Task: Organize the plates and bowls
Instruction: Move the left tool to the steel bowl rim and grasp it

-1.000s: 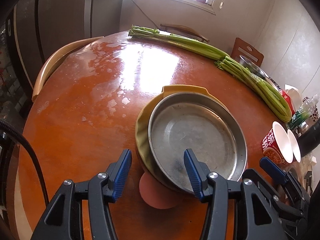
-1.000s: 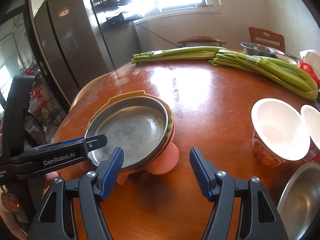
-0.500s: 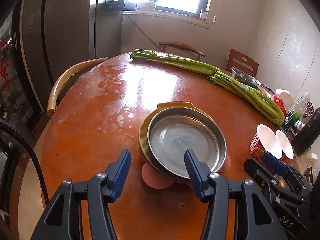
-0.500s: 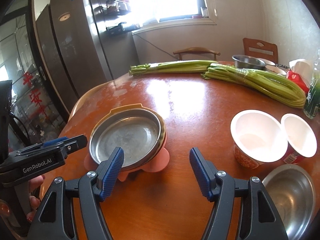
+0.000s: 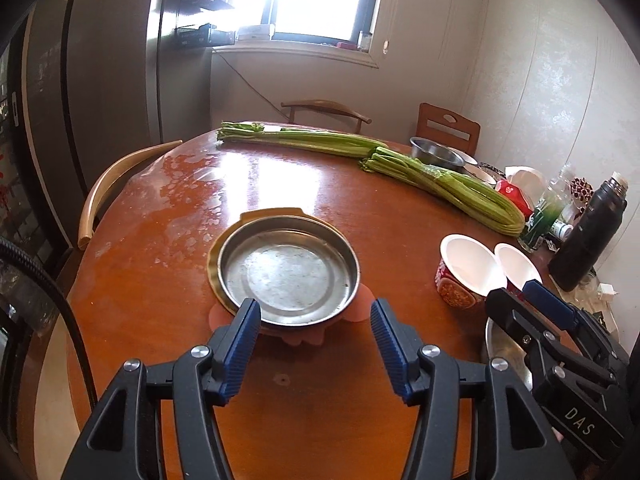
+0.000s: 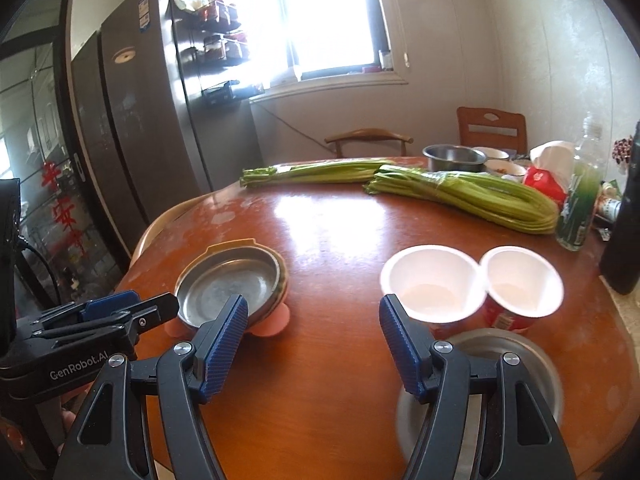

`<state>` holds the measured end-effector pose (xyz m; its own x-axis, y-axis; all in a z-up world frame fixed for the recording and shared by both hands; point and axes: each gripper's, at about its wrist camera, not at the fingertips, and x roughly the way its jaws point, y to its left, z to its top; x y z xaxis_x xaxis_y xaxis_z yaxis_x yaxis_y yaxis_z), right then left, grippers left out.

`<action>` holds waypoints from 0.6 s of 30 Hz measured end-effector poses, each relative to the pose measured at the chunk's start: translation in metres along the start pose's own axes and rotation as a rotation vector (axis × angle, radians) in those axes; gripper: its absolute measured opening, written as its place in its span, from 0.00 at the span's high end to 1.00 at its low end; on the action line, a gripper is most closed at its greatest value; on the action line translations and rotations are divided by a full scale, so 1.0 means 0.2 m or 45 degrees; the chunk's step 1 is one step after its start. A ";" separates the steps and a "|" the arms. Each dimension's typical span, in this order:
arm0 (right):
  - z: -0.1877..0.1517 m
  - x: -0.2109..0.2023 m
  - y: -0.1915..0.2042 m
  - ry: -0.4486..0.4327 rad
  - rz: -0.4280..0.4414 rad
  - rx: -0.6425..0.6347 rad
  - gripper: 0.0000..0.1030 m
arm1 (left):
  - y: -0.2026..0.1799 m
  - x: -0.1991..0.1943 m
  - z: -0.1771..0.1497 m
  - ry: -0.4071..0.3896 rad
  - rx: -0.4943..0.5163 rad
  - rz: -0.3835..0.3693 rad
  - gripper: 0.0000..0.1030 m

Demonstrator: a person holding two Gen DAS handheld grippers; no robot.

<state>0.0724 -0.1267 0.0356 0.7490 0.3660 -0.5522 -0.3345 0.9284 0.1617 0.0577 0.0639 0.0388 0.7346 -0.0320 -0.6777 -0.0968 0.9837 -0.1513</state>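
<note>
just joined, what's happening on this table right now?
Nothing is held. The left gripper, its jaws just opening a little, and the right gripper both hang open above the table. The metal plate sits stacked on a yellow dish and a pink plate. A metal bowl lies under the right gripper.

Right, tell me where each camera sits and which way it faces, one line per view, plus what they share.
Left wrist: on the left gripper, angled down across the table at the metal plate; its open blue-padded fingers and the right gripper show.
Right wrist: on the right gripper, facing the window over two white cups; its open fingers and the left gripper show.
Shared: plate, cups, celery.
</note>
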 end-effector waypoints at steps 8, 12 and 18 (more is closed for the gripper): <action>-0.01 -0.19 -0.20 -0.060 -0.085 0.045 0.31 | -0.20 -0.06 -0.02 -0.022 0.056 -0.056 0.44; -0.02 -0.23 -0.33 -0.056 -0.122 0.080 0.31 | -0.30 -0.06 -0.02 -0.021 0.084 -0.083 0.44; -0.07 -0.29 -0.49 -0.038 -0.204 0.127 0.31 | -0.46 -0.05 -0.04 -0.009 0.129 -0.119 0.44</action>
<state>0.0536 -0.2398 0.0398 0.8056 0.2130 -0.5529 -0.1519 0.9762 0.1548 0.0550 -0.0272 0.0537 0.7422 -0.1234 -0.6587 0.0406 0.9894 -0.1396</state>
